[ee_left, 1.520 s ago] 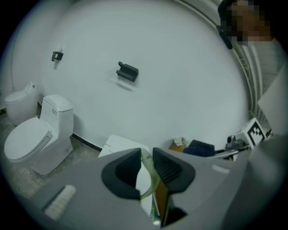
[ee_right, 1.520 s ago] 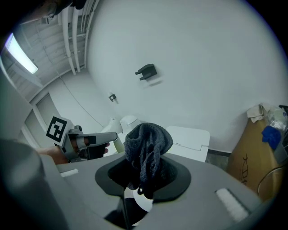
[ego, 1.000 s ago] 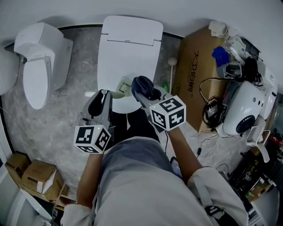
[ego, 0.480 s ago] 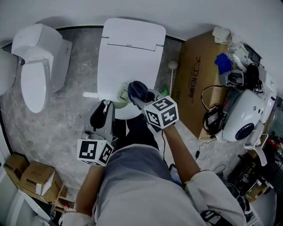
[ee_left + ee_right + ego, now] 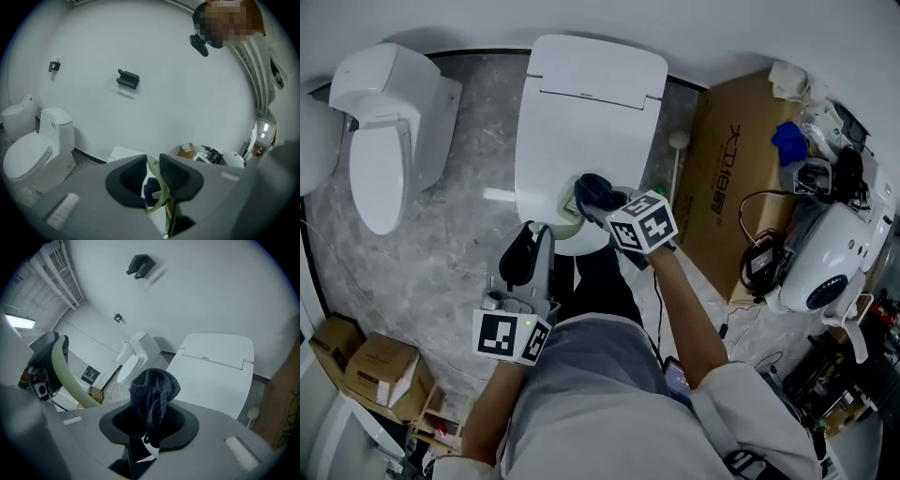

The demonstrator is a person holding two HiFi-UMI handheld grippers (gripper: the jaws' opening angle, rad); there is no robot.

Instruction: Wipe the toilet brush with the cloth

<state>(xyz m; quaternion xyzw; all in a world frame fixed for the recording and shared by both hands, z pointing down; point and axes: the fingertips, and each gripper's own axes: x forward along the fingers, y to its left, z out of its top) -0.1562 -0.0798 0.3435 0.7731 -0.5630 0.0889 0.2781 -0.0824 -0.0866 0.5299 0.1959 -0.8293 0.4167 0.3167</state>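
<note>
Over the closed toilet [image 5: 586, 103], the left gripper [image 5: 151, 172] has its 2 jaws clamped on the pale green toilet brush [image 5: 162, 193] handle. It looks thin, stiff and light, probably slick, so a firm hold on the handle suits. The right gripper [image 5: 149, 425] pinches the dark blue cloth [image 5: 153, 392], soft and bunched, just beside the brush.

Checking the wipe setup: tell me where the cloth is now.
Head view, centre: the dark cloth is clamped in the right gripper, over the front of the closed toilet, right of the green brush handle.
</note>
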